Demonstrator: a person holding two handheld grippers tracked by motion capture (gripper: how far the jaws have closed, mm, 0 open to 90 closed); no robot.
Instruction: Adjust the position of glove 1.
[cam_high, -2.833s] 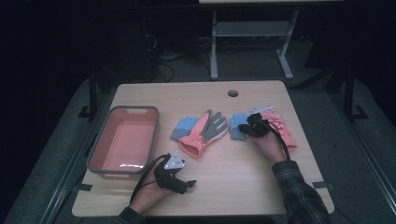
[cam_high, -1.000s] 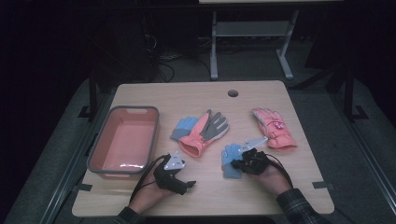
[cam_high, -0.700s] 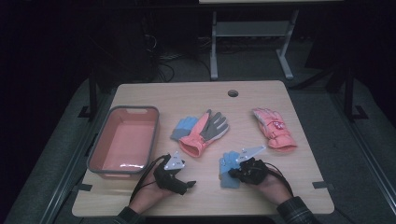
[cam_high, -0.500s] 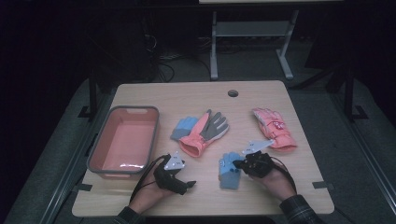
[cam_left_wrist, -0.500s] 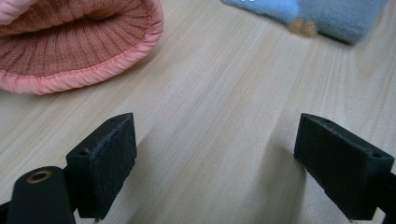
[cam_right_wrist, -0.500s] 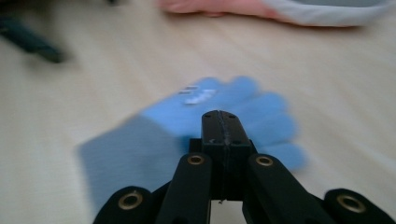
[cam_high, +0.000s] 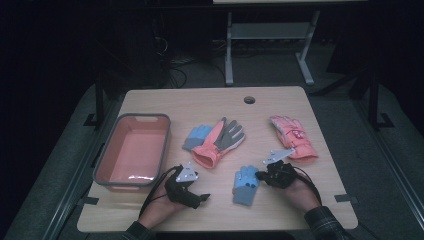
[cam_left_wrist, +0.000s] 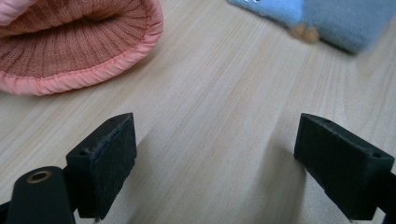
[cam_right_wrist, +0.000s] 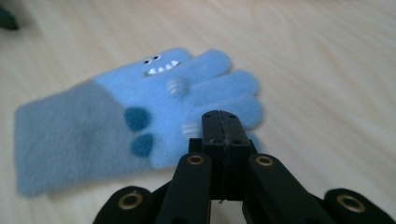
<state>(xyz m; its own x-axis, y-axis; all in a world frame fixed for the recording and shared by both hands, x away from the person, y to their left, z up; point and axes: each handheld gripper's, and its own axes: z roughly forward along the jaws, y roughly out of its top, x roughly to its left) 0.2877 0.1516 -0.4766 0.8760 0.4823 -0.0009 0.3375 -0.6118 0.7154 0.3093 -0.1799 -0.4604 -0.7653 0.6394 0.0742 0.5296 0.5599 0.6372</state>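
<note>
A: What takes up the most room?
B: The wooden table, then the salmon bin with its grey rim on the left side.

A: And the gloves?
B: A coral-and-grey glove lies mid-table, overlapping a blue glove on its left. A pink glove lies well to the right. Near the front edge sits a small blue monster-face glove, flat on the wood, its cuff toward the person.

A: The right gripper?
B: The right gripper sits at that glove's fingertips. In the right gripper view its jaws are pressed together with no gap; whether they pinch any fabric, I cannot tell.

A: The left one?
B: The left gripper rests low over bare wood near the bin's front corner, jaws spread wide, nothing between them. The coral cuff lies just ahead.
</note>
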